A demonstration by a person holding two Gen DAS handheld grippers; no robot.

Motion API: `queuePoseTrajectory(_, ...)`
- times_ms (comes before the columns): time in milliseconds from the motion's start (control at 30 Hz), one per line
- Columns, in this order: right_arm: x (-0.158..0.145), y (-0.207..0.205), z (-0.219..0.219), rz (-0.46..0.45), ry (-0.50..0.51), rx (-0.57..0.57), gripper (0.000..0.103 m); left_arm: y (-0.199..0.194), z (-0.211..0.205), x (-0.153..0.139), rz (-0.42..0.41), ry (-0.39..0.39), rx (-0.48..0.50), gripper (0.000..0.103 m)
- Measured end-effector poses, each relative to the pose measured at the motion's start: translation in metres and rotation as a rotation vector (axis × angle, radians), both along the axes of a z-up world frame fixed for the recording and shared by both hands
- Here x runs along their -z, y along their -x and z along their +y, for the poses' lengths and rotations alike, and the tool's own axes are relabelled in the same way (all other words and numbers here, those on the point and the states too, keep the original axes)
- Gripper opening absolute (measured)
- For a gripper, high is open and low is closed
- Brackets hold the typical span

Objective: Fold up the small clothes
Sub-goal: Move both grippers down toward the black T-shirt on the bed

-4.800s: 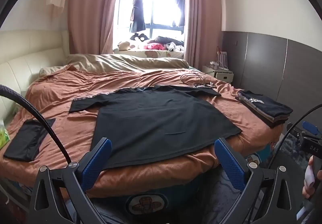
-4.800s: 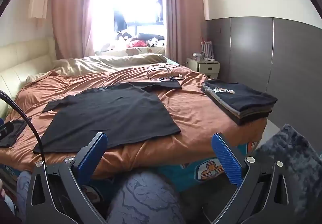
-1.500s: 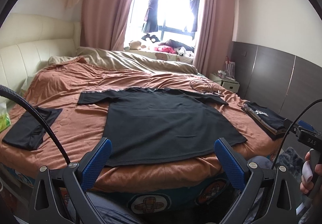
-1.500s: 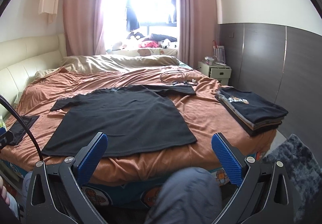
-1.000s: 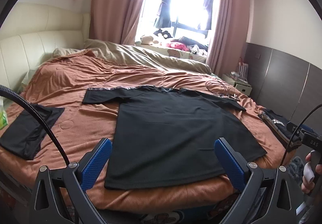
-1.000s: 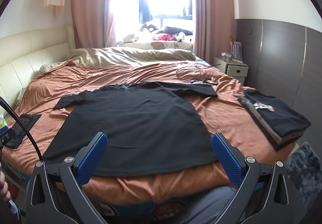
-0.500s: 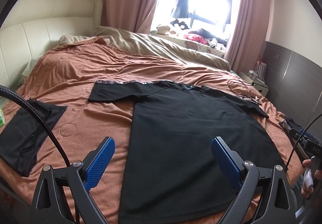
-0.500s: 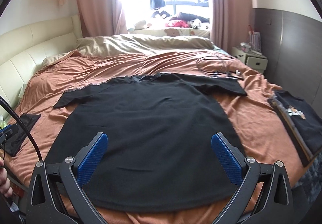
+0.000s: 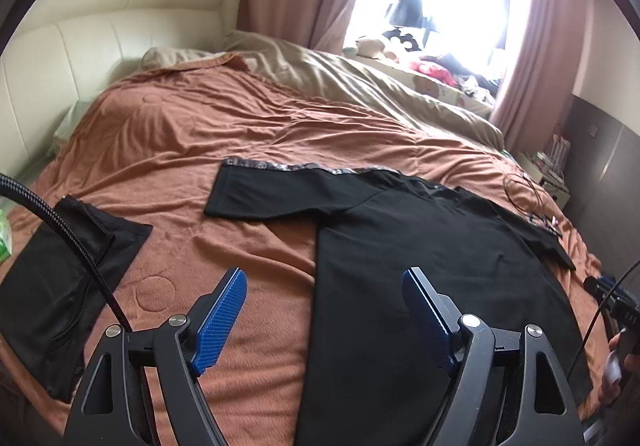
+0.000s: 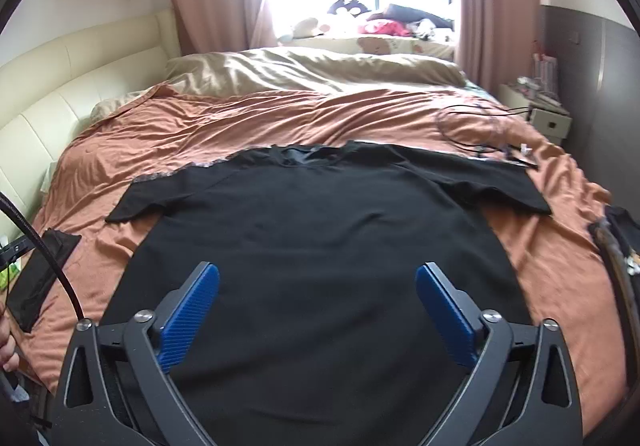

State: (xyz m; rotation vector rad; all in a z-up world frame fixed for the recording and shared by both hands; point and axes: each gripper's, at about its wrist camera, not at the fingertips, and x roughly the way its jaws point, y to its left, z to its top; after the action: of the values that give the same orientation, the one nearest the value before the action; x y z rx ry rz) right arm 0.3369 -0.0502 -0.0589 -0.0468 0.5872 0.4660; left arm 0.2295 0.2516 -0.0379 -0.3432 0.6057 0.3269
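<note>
A black T-shirt [image 9: 432, 270] [image 10: 320, 246] lies spread flat on the rust-brown bedspread [image 9: 192, 149] [image 10: 280, 117], collar toward the window, both sleeves out. My left gripper [image 9: 324, 286] hovers over the shirt's left side edge, its jaws closing with nothing pressed between the blue pads. My right gripper [image 10: 318, 278] hangs above the shirt's lower middle, its jaws also closing, with nothing gripped.
A folded black garment [image 9: 60, 286] [image 10: 40, 274] lies at the bed's left edge. A stack of folded clothes [image 10: 616, 246] sits at the right edge. Cables [image 10: 480, 133] lie near the right sleeve. A beige duvet [image 10: 312, 69] and cream headboard [image 9: 100, 37] stand beyond.
Both grippers have moved forward over the bed, from beyond its foot to above the shirt. The jaws of both have narrowed slightly, the left more.
</note>
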Motion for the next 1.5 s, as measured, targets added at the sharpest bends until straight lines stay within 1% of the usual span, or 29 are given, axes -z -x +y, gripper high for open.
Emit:
queuePoseTrajectory(100,0.001,-0.023,0.011,0.027,-0.009,-0.020,0.089,-0.014,0.022,0.002,0.020,0.015,-0.034,0.075)
queuePoseTrajectory(133,0.001,-0.031,0.016,0.034,-0.008,-0.023,0.085,-0.018,0.028,0.003,0.026,0.018,-0.043,0.075)
queuePoseTrajectory(200,0.001,-0.045,0.026,0.042,-0.010,-0.040,0.082,-0.027,0.043,0.004,0.034,0.029,-0.062,0.071)
queuePoseTrajectory(267,0.001,-0.060,0.039,0.046,-0.011,-0.061,0.081,-0.036,0.058,0.007,0.049,0.044,-0.077,0.067)
queuePoseTrajectory(333,0.002,-0.072,0.048,0.053,-0.008,-0.081,0.076,-0.044,0.072,0.010,0.059,0.053,-0.090,0.067)
queuePoseTrajectory(500,0.006,-0.100,0.076,0.070,-0.007,-0.125,0.070,-0.069,0.108,0.020,0.082,0.070,-0.108,0.065)
queuePoseTrajectory(567,0.010,-0.113,0.088,0.080,-0.002,-0.127,0.066,-0.081,0.123,0.026,0.097,0.073,-0.115,0.062)
queuePoseTrajectory(633,0.016,-0.128,0.101,0.104,-0.009,-0.140,0.055,-0.093,0.137,0.033,0.114,0.077,-0.116,0.059)
queuePoseTrajectory(733,0.024,-0.147,0.122,0.136,-0.013,-0.159,0.048,-0.111,0.158,0.047,0.140,0.096,-0.109,0.056)
queuePoseTrajectory(833,0.031,-0.164,0.142,0.160,-0.005,-0.181,0.043,-0.128,0.178,0.060,0.159,0.116,-0.112,0.054)
queuePoseTrajectory(967,0.040,-0.187,0.170,0.194,0.002,-0.211,0.039,-0.149,0.203,0.076,0.180,0.142,-0.120,0.051)
queuePoseTrajectory(1100,0.046,-0.206,0.193,0.213,0.005,-0.234,0.036,-0.167,0.221,0.090,0.205,0.155,-0.127,0.051)
queuePoseTrajectory(1233,0.057,-0.224,0.218,0.246,0.010,-0.252,0.030,-0.186,0.234,0.107,0.239,0.168,-0.124,0.051)
queuePoseTrajectory(1400,0.069,-0.243,0.246,0.292,0.016,-0.269,0.026,-0.204,0.245,0.125,0.275,0.159,-0.146,0.051)
queuePoseTrajectory(1500,0.077,-0.251,0.262,0.318,0.020,-0.272,0.026,-0.211,0.249,0.135,0.307,0.140,-0.165,0.051)
